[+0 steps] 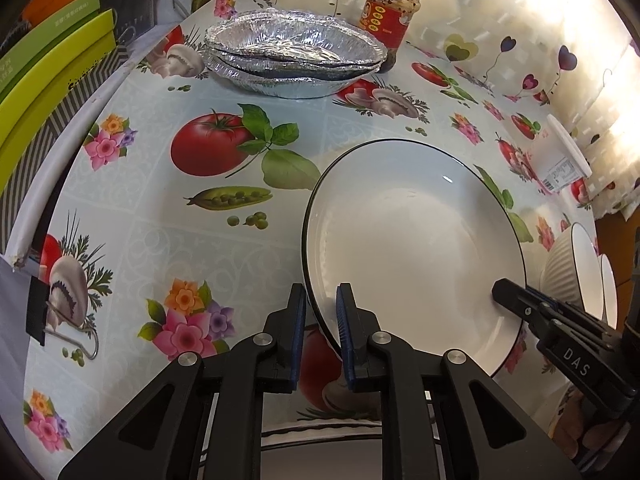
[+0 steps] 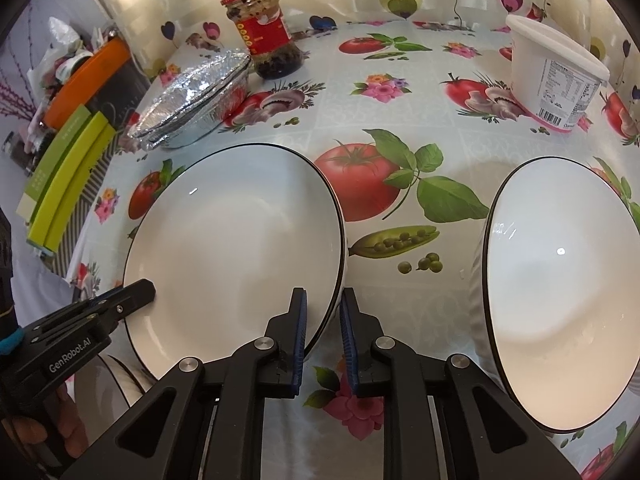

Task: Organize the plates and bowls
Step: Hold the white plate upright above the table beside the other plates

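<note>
A white plate (image 1: 412,240) with a thin black rim hangs tilted over the patterned tablecloth (image 1: 180,248). My left gripper (image 1: 321,292) is shut on its left rim, the edge pinched between the blue pads. In the right wrist view my right gripper (image 2: 324,294) is shut on the right rim of the same plate (image 2: 236,240). Each gripper shows in the other's view: the right gripper (image 1: 505,291) and the left gripper (image 2: 142,290). A white black-rimmed bowl (image 2: 560,292) stands to the right; its ribbed wall (image 1: 558,276) shows at the edge of the left view.
A stack of foil trays (image 1: 296,56) and a red-labelled jar (image 1: 390,12) stand at the back. A white lidded tub (image 2: 552,76) sits back right. Green and orange boxes (image 1: 52,80) line the left edge. Another ribbed, rimmed dish (image 2: 116,380) lies partly hidden under the plate.
</note>
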Demonstrator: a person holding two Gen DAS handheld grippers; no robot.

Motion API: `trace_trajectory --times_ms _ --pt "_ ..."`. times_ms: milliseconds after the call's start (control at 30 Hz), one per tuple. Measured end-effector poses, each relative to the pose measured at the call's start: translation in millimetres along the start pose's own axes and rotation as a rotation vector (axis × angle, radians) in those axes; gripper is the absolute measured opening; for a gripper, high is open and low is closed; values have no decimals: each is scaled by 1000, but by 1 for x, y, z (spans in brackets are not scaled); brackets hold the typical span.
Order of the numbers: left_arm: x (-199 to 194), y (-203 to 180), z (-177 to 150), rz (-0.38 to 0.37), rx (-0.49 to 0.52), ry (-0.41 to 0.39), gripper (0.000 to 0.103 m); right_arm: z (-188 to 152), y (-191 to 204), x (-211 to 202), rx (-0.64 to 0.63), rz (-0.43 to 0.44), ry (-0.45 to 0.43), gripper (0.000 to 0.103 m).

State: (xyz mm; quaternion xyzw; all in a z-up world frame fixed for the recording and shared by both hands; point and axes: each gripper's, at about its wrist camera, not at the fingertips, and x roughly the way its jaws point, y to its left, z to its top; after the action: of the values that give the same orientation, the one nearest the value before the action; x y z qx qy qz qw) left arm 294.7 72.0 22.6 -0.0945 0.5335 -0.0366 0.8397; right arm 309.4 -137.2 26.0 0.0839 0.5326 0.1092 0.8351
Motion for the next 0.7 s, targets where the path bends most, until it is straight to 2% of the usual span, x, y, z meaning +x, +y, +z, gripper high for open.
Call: trace_trajectory --times_ms 700 --pt "1 1 0 13 -11 -13 15 0 3 2 -7 -9 -13 17"
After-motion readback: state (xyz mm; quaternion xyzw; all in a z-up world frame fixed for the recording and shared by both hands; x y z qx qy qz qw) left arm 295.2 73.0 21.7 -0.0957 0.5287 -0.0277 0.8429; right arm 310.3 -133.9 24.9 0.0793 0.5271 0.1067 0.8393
